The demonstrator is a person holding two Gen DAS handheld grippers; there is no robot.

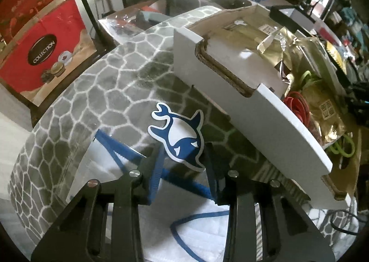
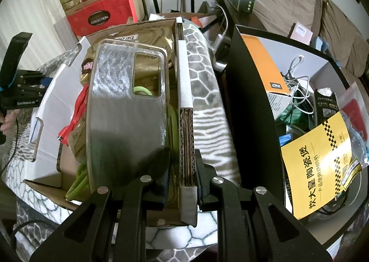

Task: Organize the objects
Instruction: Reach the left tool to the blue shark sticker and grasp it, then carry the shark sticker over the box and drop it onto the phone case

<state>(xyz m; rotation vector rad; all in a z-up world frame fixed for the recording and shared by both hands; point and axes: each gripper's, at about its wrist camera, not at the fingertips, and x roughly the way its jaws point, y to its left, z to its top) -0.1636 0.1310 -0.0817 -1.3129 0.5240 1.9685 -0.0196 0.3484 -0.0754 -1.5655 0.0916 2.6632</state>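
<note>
Low in the left view, the left tongs seem clenched on a whale sticker. The right tongs grip the cardboard box wall, bottom centre.

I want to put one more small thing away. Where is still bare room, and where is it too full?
The grey patterned blanket lies bare between the red COLLECTION box and the white cardboard box. A narrower strip of blanket separates that box from the black box. The white cardboard box is crowded with gold bags and cables; the black box is full too.
</note>
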